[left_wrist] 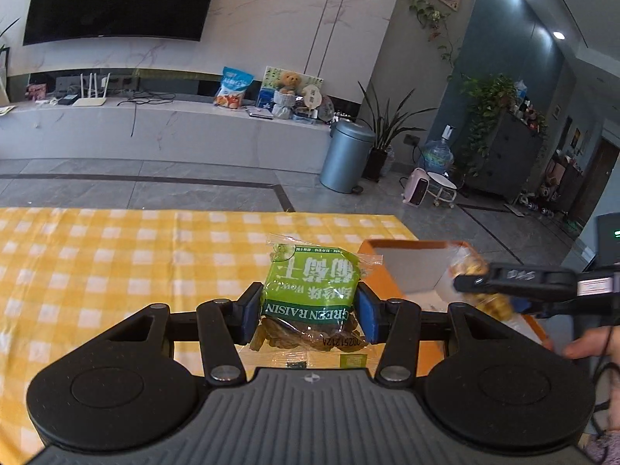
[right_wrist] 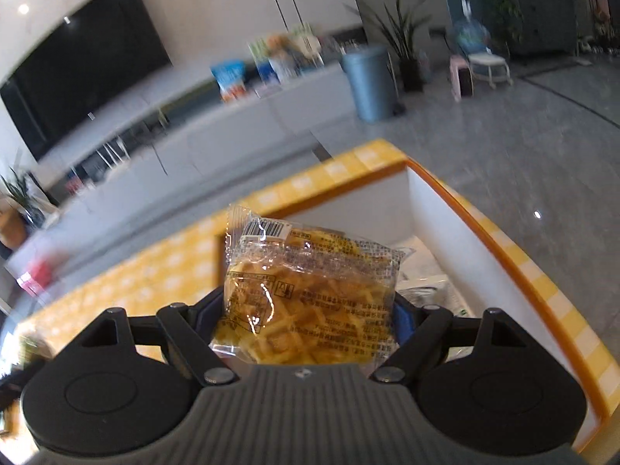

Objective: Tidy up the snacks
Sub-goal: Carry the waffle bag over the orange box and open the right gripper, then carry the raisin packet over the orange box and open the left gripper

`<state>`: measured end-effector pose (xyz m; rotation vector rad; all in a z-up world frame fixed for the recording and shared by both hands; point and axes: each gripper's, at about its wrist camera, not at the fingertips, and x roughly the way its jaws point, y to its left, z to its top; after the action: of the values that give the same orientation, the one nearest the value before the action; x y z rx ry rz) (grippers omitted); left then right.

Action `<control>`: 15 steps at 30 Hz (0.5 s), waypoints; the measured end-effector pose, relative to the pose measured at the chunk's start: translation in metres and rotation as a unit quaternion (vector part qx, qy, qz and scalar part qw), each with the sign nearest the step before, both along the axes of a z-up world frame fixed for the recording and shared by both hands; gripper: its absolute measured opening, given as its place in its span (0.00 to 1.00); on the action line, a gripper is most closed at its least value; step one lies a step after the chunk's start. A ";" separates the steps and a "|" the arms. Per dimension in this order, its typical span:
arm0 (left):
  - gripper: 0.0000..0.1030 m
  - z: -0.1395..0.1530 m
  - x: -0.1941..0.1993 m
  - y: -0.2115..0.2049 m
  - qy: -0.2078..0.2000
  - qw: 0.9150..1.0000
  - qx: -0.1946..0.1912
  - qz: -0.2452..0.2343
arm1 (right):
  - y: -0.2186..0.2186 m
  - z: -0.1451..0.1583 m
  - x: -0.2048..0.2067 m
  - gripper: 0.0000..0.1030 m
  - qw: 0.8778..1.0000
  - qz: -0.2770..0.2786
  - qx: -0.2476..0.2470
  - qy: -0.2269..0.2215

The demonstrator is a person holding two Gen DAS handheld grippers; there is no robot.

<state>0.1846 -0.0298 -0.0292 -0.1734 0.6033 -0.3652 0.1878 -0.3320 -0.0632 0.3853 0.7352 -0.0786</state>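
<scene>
- We see the left gripper (left_wrist: 308, 310) with its jaws clamped on a green raisin packet (left_wrist: 310, 290), held clear above the yellow checked table (left_wrist: 116, 263).
- The right gripper (right_wrist: 310, 310) has its jaws clamped on a clear-wrapped waffle packet (right_wrist: 310, 290), over the near edge of an orange-rimmed white box (right_wrist: 503, 255).
- The box sits at the table's right end; wrapped packets (right_wrist: 430, 286) lie inside.
- From the left wrist view, a hand (left_wrist: 593, 343) shows beneath the right gripper.
</scene>
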 end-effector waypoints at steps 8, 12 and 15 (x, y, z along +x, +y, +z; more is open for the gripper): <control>0.55 -0.010 0.018 -0.021 0.005 1.000 -0.014 -0.015 | 0.007 -0.029 0.069 0.79 0.994 0.064 -0.058 0.073; 0.55 -0.015 0.015 -0.031 0.009 1.000 -0.003 -0.026 | 0.016 -0.043 0.082 0.94 0.986 0.123 -0.059 0.090; 0.55 -0.016 0.012 -0.041 0.013 0.999 -0.007 -0.032 | 0.008 -0.037 0.069 0.94 0.989 0.100 -0.069 0.079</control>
<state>0.1969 -0.0705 -0.0449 -0.1731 0.6334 -0.4294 0.2569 -0.3238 -0.1002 0.1739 0.9165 0.0288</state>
